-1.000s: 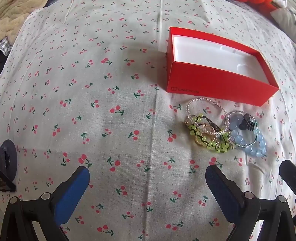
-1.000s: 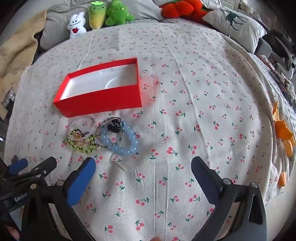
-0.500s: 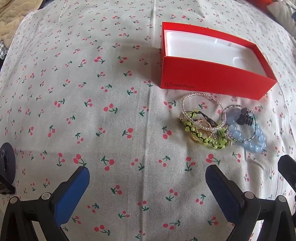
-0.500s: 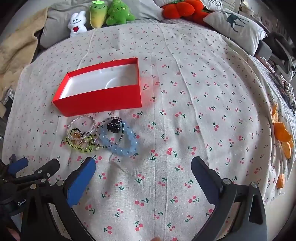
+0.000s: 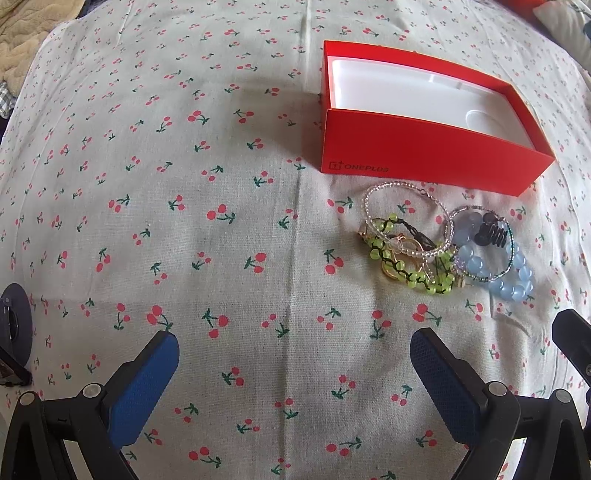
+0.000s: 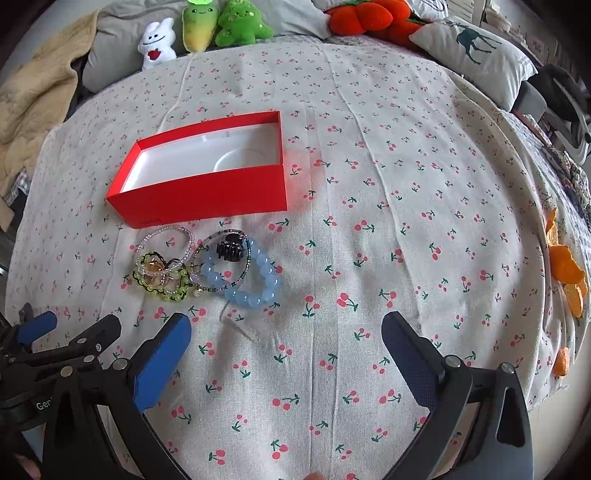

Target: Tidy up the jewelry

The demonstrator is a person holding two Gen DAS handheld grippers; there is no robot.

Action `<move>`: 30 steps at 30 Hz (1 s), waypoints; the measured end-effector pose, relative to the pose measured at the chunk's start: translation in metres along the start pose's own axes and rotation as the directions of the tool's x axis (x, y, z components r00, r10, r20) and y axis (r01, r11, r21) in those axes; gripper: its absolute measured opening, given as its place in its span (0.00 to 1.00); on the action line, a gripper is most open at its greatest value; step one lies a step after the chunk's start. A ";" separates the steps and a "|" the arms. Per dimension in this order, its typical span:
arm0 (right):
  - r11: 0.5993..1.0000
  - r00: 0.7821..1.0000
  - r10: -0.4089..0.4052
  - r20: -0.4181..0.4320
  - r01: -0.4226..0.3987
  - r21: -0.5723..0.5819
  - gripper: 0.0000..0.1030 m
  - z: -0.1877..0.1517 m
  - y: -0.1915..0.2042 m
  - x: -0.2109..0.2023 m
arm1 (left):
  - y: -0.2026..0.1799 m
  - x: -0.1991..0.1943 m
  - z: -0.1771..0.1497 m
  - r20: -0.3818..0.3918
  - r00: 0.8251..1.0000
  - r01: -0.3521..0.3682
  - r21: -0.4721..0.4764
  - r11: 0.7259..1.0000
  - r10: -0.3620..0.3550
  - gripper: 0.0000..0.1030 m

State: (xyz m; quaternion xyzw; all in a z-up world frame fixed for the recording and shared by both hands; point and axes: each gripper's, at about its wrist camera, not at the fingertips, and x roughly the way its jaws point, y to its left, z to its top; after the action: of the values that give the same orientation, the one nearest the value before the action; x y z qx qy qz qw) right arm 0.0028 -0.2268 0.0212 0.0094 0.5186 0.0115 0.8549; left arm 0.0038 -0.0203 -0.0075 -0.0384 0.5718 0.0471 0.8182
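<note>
An open red box [image 5: 436, 155] with a white, empty inside stands on the cherry-print cloth; it also shows in the right wrist view [image 6: 207, 192]. In front of it lies a jewelry pile: a clear bead bracelet [image 5: 373, 195], a green bead bracelet [image 5: 432, 284], gold rings [image 5: 389, 273], a blue bead bracelet [image 5: 517, 280] and a black hair claw [image 5: 491, 234]. The pile also shows in the right wrist view [image 6: 236, 291]. My left gripper [image 5: 293, 350] is open and empty, short of the pile and left of it. My right gripper [image 6: 286, 332] is open and empty, near the blue bracelet.
Plush toys [image 6: 207, 29] and pillows [image 6: 476, 48] line the bed's far edge. A tan blanket [image 6: 29, 99] lies at the left. Orange peel pieces [image 6: 565, 273] lie at the right edge of the cloth. The left gripper shows at the right view's lower left [image 6: 66, 347].
My left gripper has moved forward and slightly right; the box and pile shifted left and grew larger in its view. My right gripper has barely moved. Both stay open.
</note>
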 end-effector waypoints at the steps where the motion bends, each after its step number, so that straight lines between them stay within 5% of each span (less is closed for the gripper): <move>1: 1.000 1.000 0.001 -0.001 -0.001 -0.001 1.00 0.000 0.000 0.000 | 0.000 0.000 0.000 0.000 1.000 0.000 0.001 1.000 0.000 1.00; 30: 1.000 1.000 -0.001 -0.008 0.001 -0.006 1.00 0.000 0.000 0.002 | -0.005 -0.001 0.001 0.002 1.000 -0.024 0.020 1.000 0.024 1.00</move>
State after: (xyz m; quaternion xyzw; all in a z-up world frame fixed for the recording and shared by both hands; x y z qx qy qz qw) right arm 0.0043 -0.2265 0.0192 0.0066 0.5219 0.0124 0.8529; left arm 0.0047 -0.0252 -0.0058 -0.0234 0.5721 0.0513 0.8183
